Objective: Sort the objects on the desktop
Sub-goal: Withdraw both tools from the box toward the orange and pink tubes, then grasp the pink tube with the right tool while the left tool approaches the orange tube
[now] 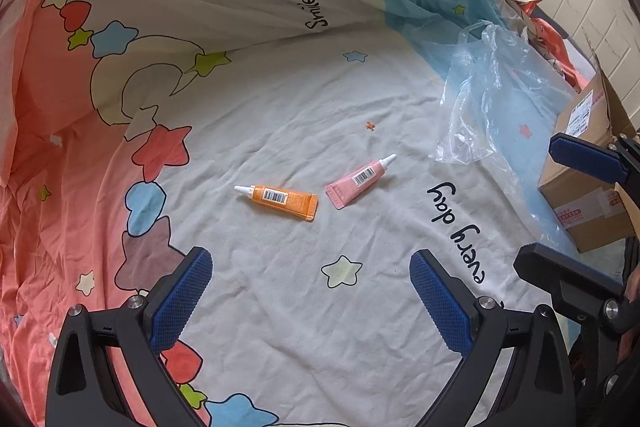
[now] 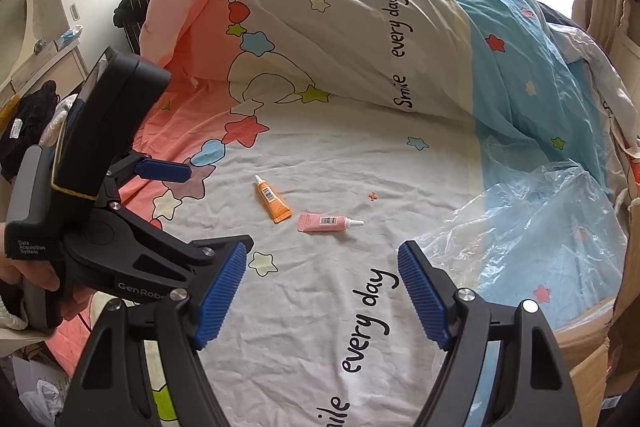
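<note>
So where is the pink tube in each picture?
Left wrist view: the pink tube lies right of centre on the bedsheet, white cap pointing up and right, just right of the orange tube.
Right wrist view: the pink tube lies near the centre, cap pointing right, down and right of the orange tube.
Shared landmark: the clear plastic bag, on the right in both views.

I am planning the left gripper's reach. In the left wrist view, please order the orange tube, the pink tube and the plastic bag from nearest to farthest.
From the left gripper:
1. Orange tube, ahead, slightly left.
2. Pink tube, ahead, slightly right, a little beyond.
3. Plastic bag, far right, farthest.
</note>
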A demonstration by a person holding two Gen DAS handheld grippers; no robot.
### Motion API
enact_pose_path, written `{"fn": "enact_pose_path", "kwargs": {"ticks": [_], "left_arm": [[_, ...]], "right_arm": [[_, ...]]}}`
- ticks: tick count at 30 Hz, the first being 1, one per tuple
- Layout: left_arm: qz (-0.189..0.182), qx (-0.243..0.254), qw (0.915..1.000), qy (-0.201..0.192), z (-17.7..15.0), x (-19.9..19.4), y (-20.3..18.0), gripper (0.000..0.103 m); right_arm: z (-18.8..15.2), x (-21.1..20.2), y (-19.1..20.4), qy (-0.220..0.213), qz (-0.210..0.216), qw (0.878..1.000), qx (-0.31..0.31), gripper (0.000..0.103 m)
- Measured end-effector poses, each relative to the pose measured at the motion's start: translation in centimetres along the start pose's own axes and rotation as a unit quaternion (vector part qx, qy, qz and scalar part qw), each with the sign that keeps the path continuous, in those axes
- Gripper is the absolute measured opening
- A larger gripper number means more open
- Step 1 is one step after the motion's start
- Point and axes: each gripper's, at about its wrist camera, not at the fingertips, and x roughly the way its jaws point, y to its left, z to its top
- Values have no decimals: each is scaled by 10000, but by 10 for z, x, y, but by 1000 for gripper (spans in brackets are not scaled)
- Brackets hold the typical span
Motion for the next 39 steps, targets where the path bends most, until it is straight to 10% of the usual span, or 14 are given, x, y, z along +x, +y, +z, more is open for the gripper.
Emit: {"fn": "enact_pose_path", "kwargs": {"ticks": [25,39], "left_arm": [[-128,-149,9996,208,19,91,27,101],[-147,543,9981,256,12,101,16,96]], "right_arm": [[16,104,-44,551,975,9923,535,75],[21,134,-32,1127,876,9874,-681,75]]}}
